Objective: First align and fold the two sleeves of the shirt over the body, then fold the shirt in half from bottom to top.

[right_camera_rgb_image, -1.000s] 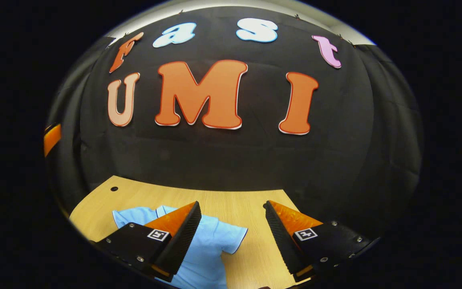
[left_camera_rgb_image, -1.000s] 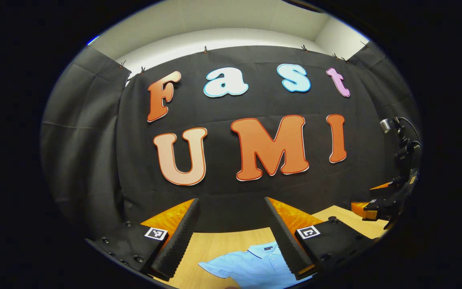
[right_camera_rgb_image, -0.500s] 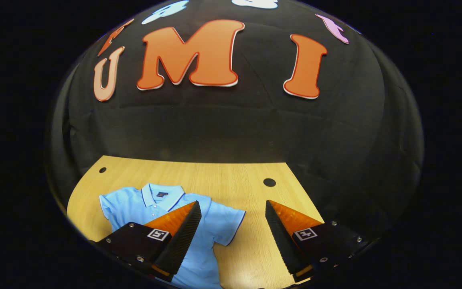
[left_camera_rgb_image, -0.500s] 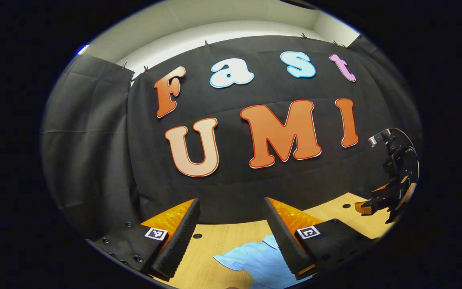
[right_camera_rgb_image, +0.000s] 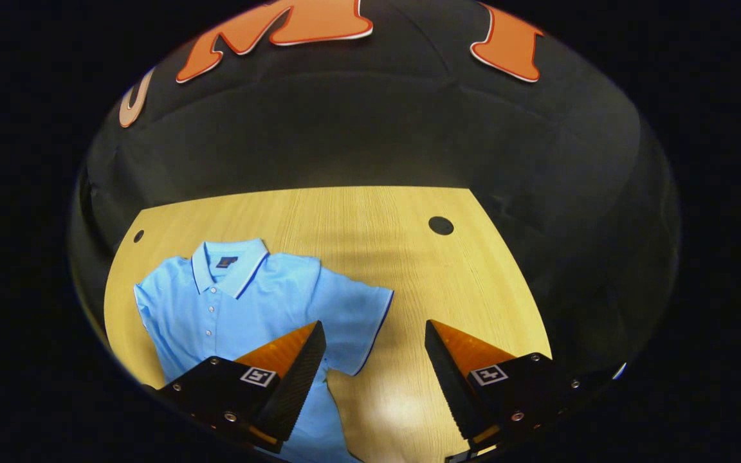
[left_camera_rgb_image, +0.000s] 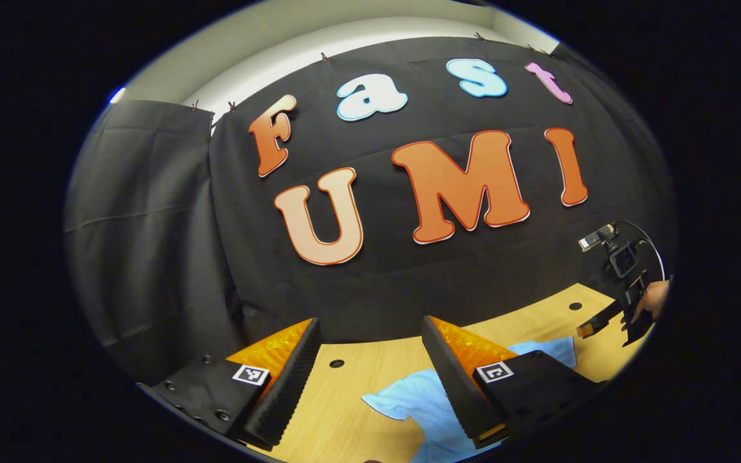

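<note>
A light blue polo shirt (right_camera_rgb_image: 242, 302) lies flat on the wooden table (right_camera_rgb_image: 370, 238), collar toward the far wall, both short sleeves spread out. In the right gripper view my right gripper (right_camera_rgb_image: 374, 334) hangs open above the table, just beyond the shirt's right sleeve (right_camera_rgb_image: 357, 318). In the left gripper view my left gripper (left_camera_rgb_image: 370, 331) is open above the table, with the shirt's left sleeve (left_camera_rgb_image: 409, 399) below and between its fingers. The right gripper (left_camera_rgb_image: 608, 318) also appears at the far right of that view, held by a hand (left_camera_rgb_image: 657, 299).
The table has round cable holes (right_camera_rgb_image: 440, 226) near its far edge. Black cloth walls close the booth behind and at both sides of the table.
Both grippers have tilted downward, bringing more table and shirt into view. The right gripper has come in over the shirt's right sleeve side; the left view has swung left of the shirt.
</note>
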The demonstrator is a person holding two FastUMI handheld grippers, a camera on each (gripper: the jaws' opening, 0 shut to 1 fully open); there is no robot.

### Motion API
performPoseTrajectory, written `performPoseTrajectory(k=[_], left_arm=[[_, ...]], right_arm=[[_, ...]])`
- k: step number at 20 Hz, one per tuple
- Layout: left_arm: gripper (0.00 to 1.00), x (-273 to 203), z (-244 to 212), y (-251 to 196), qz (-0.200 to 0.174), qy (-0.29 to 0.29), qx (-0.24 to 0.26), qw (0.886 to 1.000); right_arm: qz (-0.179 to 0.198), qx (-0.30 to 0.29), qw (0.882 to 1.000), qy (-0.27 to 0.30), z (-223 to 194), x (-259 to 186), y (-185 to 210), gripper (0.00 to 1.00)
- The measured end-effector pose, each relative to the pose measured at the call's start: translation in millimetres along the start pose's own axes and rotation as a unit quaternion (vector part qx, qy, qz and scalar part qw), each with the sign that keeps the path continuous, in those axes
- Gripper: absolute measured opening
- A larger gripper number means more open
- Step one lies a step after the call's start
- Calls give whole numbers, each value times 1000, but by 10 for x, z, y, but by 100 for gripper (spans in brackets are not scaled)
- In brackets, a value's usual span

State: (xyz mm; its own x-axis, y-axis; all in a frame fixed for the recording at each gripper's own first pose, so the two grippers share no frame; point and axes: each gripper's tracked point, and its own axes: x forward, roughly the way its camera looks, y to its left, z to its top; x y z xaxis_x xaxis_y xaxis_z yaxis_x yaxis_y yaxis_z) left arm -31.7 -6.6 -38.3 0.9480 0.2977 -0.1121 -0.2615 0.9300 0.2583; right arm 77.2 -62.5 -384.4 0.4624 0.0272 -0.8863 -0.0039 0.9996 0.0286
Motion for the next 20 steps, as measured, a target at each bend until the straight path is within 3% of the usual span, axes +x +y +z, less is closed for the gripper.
performPoseTrajectory(k=[4,9,12,18,19,20], left_arm=[[100,-31,-198,62,19,29,-6,999],[100,-31,-368,91,35,58,-7,998],[100,-25,-475,100,42,70,-10,997],[100,4,-596,32,42,87,-4,995],[100,9,-599,41,44,89,-4,995],[100,17,-613,49,45,90,-3,995]], right_arm=[[18,32,997,72,-167,286,66,92],[17,22,993,110,-194,573,80,87],[27,53,987,147,-243,706,124,87],[-4,46,981,186,-399,1014,5,72],[-8,46,981,189,-407,1052,1,63],[-12,46,980,193,-430,1091,14,65]])
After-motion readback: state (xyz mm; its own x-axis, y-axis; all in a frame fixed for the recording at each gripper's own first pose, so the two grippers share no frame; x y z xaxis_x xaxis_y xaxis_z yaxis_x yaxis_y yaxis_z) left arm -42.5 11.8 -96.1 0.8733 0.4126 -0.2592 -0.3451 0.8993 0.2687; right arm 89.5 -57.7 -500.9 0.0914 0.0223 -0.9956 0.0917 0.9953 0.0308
